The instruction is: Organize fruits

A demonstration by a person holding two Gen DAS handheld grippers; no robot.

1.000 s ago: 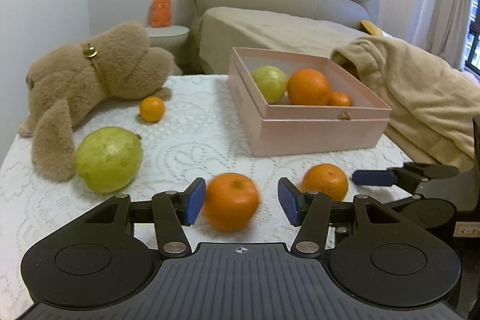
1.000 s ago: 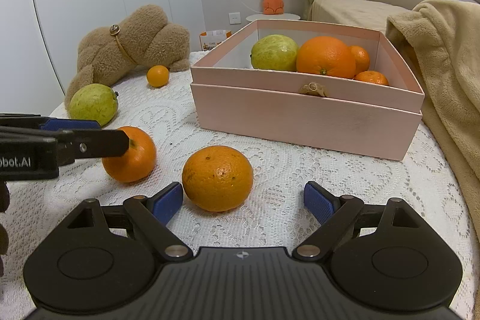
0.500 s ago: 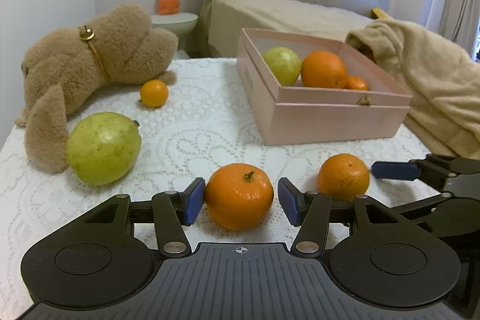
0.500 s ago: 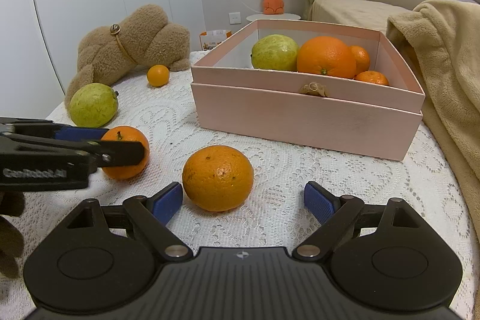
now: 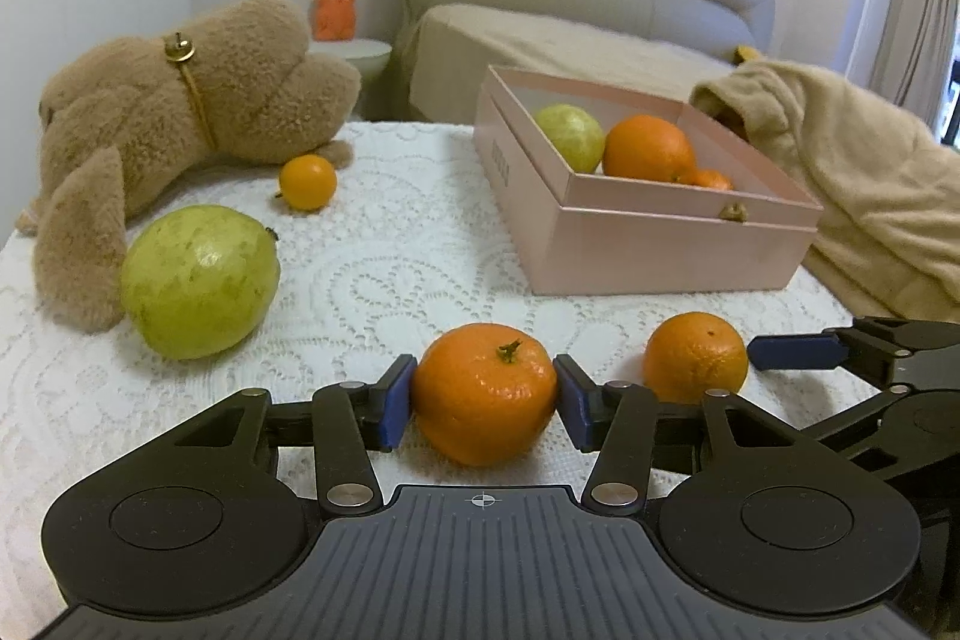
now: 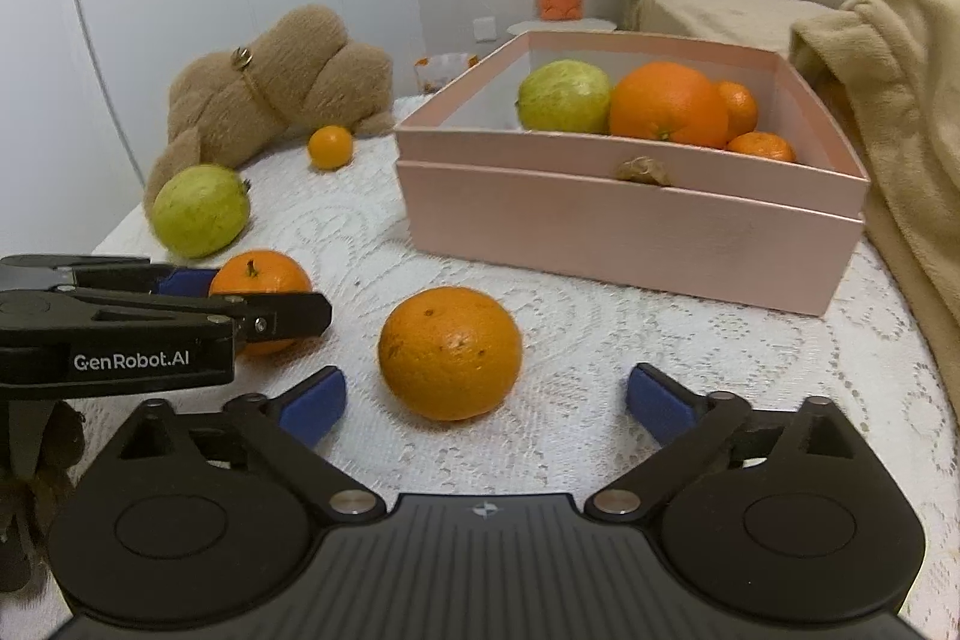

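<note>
Bedroom; lace-covered tabletop (image 5: 420, 268), bed behind. Left gripper (image 5: 483, 403) clamped on stemmed mandarin (image 5: 485, 393) at near edge, both blue pads touching its sides. Right gripper (image 6: 485, 403) spread wide, rough-skinned orange (image 6: 450, 352) sitting just ahead between its tips, untouched. Pink box (image 6: 630, 220) toward far right edge holds guava, big orange, two small mandarins. Loose guava (image 5: 200, 280) and small mandarin (image 5: 308, 182) near left edge, beside plush bear (image 5: 180, 112).
</note>
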